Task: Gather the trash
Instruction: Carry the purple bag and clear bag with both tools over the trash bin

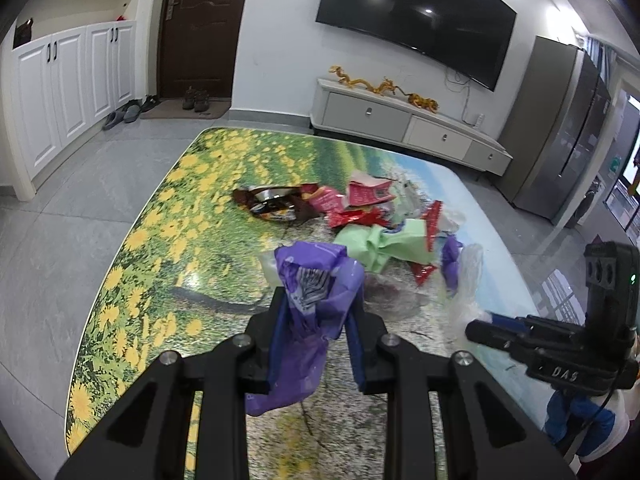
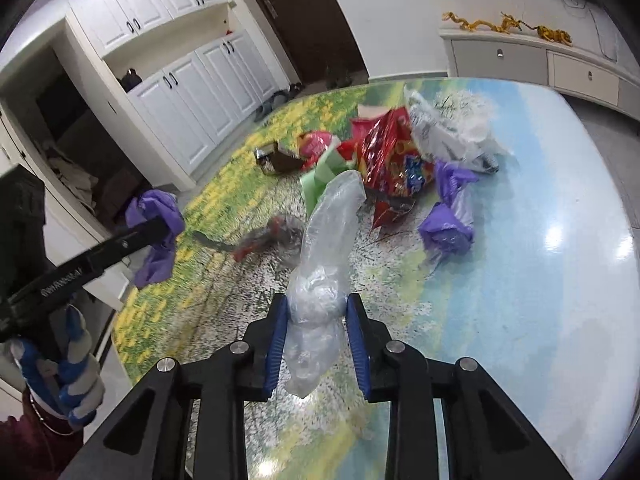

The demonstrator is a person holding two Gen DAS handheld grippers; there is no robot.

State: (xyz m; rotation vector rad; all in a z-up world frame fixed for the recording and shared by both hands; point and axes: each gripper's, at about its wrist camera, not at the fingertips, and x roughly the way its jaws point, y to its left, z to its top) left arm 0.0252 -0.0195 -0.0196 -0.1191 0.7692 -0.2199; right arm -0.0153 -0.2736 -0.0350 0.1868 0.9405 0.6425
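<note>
My left gripper (image 1: 318, 300) is shut on a purple plastic bag (image 1: 312, 292) and holds it above the flower-print table (image 1: 160, 240); it also shows in the right wrist view (image 2: 158, 232) at the left with the purple bag (image 2: 154, 216). My right gripper (image 2: 316, 308) is shut on a clear plastic bag (image 2: 328, 240) above the table (image 2: 520, 280); its fingers show in the left wrist view (image 1: 492, 328). A pile of trash lies mid-table: red snack wrappers (image 1: 356, 204), a green wrapper (image 1: 384, 244), a brown wrapper (image 1: 272, 204), another purple bag (image 2: 448, 220).
A white TV cabinet (image 1: 400, 120) with golden dragon figures stands behind the table under a wall TV (image 1: 416, 12). White cupboards (image 1: 68, 88) and a brown door (image 1: 200, 28) are at the left, with shoes on the floor. A grey fridge (image 1: 568, 132) stands at the right.
</note>
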